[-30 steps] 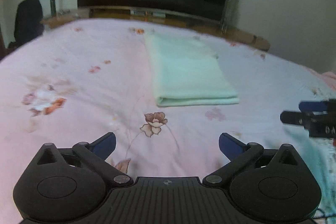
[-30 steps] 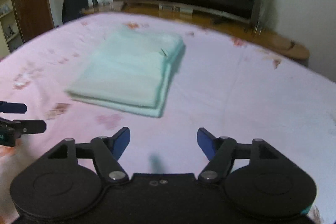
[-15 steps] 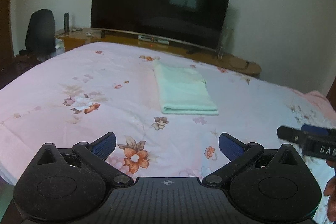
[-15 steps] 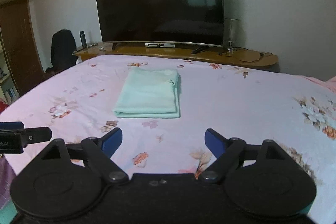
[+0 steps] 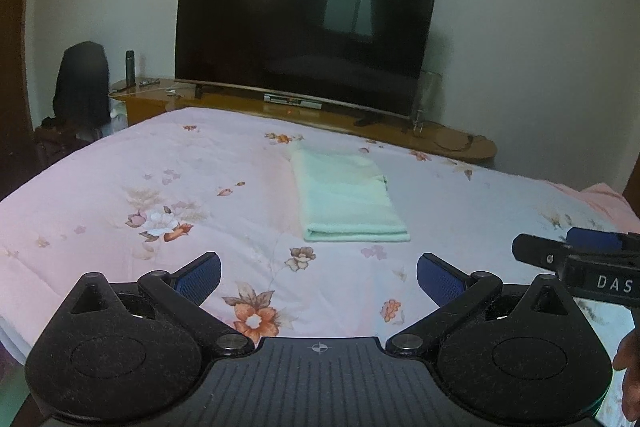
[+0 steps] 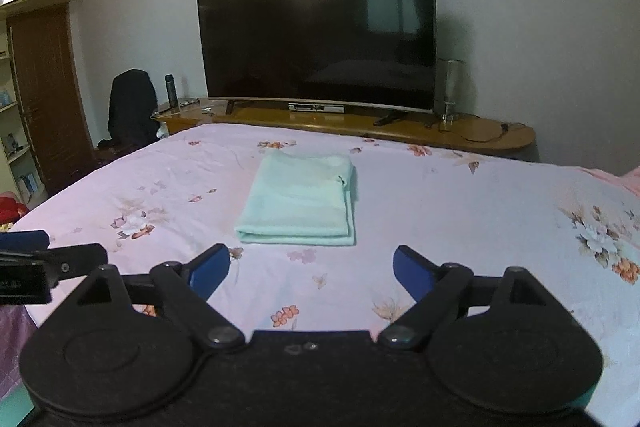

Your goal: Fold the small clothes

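A mint-green cloth (image 5: 344, 197) lies folded into a neat rectangle on the pink floral bedsheet (image 5: 160, 187), in the middle of the bed; it also shows in the right wrist view (image 6: 300, 203). My left gripper (image 5: 319, 273) is open and empty, held back near the bed's front edge, well short of the cloth. My right gripper (image 6: 311, 267) is open and empty too, also back from the cloth. Each gripper shows at the edge of the other's view: the right gripper (image 5: 576, 255) and the left gripper (image 6: 48, 259).
A large dark TV (image 5: 304, 39) stands on a low wooden cabinet (image 5: 440, 139) beyond the bed's far edge. A black chair (image 5: 82, 87) and a dark bottle (image 5: 129, 66) are at the far left. A wooden door (image 6: 48, 99) is on the left wall.
Both grippers have pulled back and up from the folded cloth, which now looks smaller and farther off. Both stay open and empty.
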`<state>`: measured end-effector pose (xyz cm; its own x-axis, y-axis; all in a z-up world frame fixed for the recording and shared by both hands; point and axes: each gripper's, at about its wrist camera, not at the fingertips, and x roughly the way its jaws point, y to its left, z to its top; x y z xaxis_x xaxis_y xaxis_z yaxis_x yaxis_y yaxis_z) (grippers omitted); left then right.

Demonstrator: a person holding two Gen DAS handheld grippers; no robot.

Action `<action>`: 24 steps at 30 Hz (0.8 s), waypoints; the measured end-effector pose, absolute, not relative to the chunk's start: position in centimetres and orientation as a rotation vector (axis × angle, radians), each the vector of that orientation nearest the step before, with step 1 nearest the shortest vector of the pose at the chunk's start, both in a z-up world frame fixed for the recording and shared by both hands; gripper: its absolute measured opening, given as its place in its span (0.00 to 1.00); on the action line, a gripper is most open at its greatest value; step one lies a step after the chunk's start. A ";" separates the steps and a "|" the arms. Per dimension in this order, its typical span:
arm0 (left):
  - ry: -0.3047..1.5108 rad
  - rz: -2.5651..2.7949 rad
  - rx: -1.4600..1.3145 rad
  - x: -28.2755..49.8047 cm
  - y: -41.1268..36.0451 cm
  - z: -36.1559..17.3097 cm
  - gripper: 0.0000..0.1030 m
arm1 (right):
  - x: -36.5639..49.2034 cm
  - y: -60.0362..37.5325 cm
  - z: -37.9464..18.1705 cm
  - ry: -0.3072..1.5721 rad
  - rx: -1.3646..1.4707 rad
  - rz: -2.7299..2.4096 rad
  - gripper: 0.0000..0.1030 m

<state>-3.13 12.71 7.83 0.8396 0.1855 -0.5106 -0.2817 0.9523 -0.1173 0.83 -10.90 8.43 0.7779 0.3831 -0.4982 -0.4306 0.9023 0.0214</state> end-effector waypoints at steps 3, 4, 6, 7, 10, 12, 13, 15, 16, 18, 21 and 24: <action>0.514 0.251 -0.197 -2.8 12.5 7.9 1.00 | 1.0 -10.9 8.7 0.512 -0.104 0.448 0.87; 0.512 0.250 -0.197 -2.7 12.4 7.9 1.00 | 1.1 -11.0 8.8 0.509 -0.106 0.448 0.87; 0.512 0.248 -0.196 -2.5 12.2 7.8 1.00 | 1.2 -11.0 8.9 0.508 -0.105 0.449 0.87; 0.512 0.244 -0.198 -2.4 12.1 7.8 1.00 | 1.3 -11.1 8.9 0.509 -0.104 0.450 0.87; 0.512 0.240 -0.197 -2.2 11.6 7.7 1.00 | 1.4 -11.3 8.9 0.511 -0.104 0.452 0.87; 0.512 0.237 -0.199 -2.1 11.5 7.7 1.00 | 1.4 -11.3 9.0 0.510 -0.104 0.450 0.87; 0.511 0.237 -0.199 -2.1 11.3 7.7 1.00 | 1.5 -11.3 9.0 0.511 -0.104 0.451 0.87; 0.508 0.236 -0.196 -2.1 11.2 7.8 1.00 | 1.4 -11.3 9.0 0.509 -0.102 0.450 0.87; 0.508 0.236 -0.196 -2.1 11.1 7.8 1.00 | 1.4 -11.3 9.0 0.509 -0.102 0.450 0.87; 0.505 0.232 -0.194 -2.2 11.1 7.8 1.00 | 1.4 -11.3 9.0 0.511 -0.099 0.451 0.87; 0.504 0.227 -0.190 -2.2 11.0 7.9 1.00 | 1.5 -11.3 9.1 0.507 -0.099 0.449 0.87; 0.500 0.223 -0.188 -2.2 11.0 8.1 1.00 | 1.4 -11.4 9.1 0.503 -0.099 0.446 0.87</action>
<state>-2.25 10.95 8.06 0.8542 0.1655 -0.4928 -0.2567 0.9586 -0.1230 1.42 -11.35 9.08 0.7829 0.3882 -0.4862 -0.4360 0.8998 0.0164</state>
